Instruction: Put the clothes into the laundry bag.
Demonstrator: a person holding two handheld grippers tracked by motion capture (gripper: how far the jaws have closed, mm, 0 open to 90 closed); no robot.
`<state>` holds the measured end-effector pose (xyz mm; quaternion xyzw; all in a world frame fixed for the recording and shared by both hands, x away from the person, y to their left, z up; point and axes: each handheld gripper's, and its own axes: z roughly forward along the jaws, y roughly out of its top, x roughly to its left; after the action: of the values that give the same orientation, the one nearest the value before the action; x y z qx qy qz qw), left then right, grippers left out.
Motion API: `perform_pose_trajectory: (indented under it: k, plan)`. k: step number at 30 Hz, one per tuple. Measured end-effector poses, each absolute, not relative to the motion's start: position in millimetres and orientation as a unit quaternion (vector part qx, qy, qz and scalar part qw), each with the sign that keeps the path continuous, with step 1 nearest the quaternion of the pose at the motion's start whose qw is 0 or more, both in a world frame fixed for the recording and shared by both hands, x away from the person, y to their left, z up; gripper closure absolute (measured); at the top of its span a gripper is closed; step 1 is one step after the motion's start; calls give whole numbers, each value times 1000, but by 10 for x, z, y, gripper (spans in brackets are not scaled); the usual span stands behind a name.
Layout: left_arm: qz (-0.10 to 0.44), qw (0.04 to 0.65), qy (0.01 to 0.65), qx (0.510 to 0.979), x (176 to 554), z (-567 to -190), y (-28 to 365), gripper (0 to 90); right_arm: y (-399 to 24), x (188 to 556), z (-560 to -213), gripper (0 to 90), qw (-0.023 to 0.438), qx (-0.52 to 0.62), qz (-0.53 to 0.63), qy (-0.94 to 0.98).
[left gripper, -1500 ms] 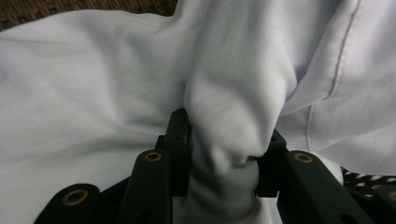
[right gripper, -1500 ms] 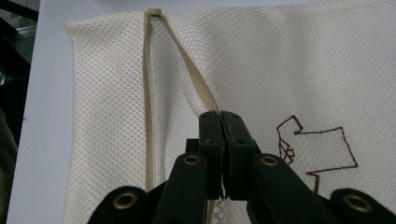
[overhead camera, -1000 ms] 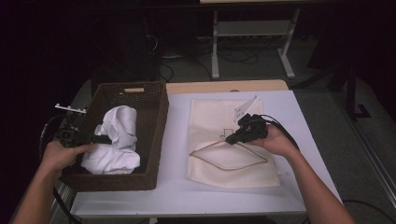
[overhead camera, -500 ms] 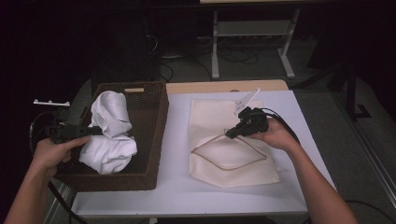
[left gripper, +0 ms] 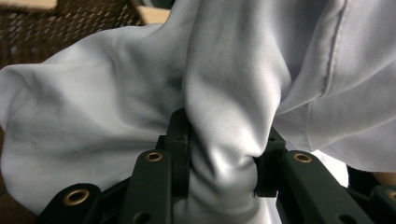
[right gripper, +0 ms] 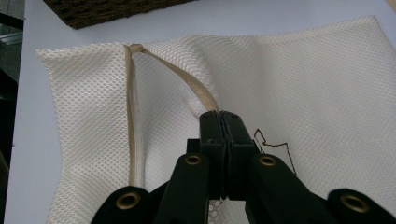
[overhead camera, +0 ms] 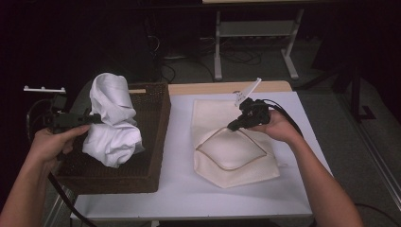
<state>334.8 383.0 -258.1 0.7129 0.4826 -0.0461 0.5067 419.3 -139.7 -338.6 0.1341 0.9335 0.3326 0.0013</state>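
Note:
A white cloth [overhead camera: 113, 120] hangs bunched above the dark wicker basket [overhead camera: 153, 118] at the left of the table. My left gripper [overhead camera: 92, 118] is shut on a thick fold of that cloth [left gripper: 224, 140]. A cream mesh bag [overhead camera: 231, 142] lies flat on the white table, its zipper mouth pulled open into a loop. My right gripper [overhead camera: 232, 126] is shut on the upper zipper edge [right gripper: 205, 100] of the mesh bag [right gripper: 317, 84] and holds that edge raised off the lower layer.
The basket's corner [right gripper: 112, 11] lies just beyond the bag's far end. A white tag [overhead camera: 248, 92] sticks up behind my right hand. A metal frame and cables [overhead camera: 255, 33] stand on the dark floor past the table. Bare white tabletop [overhead camera: 179, 189] runs along the front edge.
My left gripper has lifted the white cloth up out of the basket, so it now hangs taller. My right gripper has raised the bag's zipper edge slightly, widening the mouth.

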Motion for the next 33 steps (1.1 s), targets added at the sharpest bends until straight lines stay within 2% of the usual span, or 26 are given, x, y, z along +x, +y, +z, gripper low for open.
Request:
perform_pose_trajectory:
  k: [7,13,26,32,33]
  plan:
    - [-49,517,461,720,3356,-2363,3681,655,-1409,4269,-3435,881,-3,147,335,931]
    - [-64,524,425,736,3371,-2251,3388,655,-1425,4325,-3473,881,-8,161,332,929]
    - [-112,531,325,774,3314,-2145,2540,654,-1408,4337,-3483,880,-12,165,337,927]
    - [-151,525,282,789,3257,-2245,2089,654,-1397,4310,-3476,880,-11,160,335,928]
    - [-163,518,265,797,3214,-2299,1918,654,-1397,4295,-3459,880,-10,159,338,928]
